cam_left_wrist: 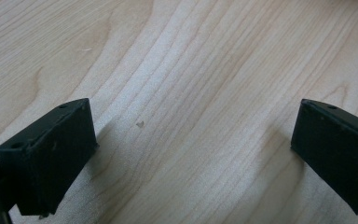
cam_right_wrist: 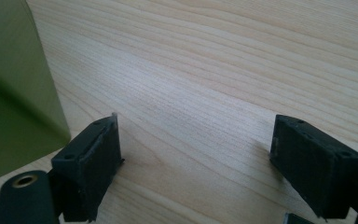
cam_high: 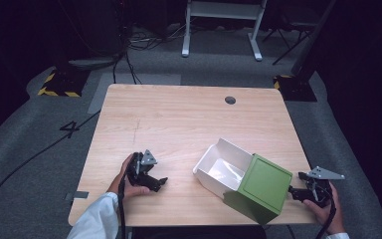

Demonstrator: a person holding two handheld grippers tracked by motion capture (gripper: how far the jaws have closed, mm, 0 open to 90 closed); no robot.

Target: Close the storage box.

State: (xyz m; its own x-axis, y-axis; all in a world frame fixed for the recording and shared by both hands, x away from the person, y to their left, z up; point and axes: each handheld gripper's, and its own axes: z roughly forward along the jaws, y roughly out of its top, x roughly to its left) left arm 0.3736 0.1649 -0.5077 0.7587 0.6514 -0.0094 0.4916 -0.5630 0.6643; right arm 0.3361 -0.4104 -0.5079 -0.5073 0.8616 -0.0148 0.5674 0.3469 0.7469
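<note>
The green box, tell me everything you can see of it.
The green box is a matte cube-like sleeve with a recessed panel on its upper face. It sits tilted at the table's near right edge. A white drawer sticks out of its left side, pulled open, looking empty. The right gripper is just beside it, jaws open; contact can't be confirmed.

The one sign I can read is a black number 4 (cam_high: 71, 129) marked on the grey floor (cam_high: 30, 149), left of my worktop (cam_high: 179, 119). Nothing else around me carries legible lettering.
</note>
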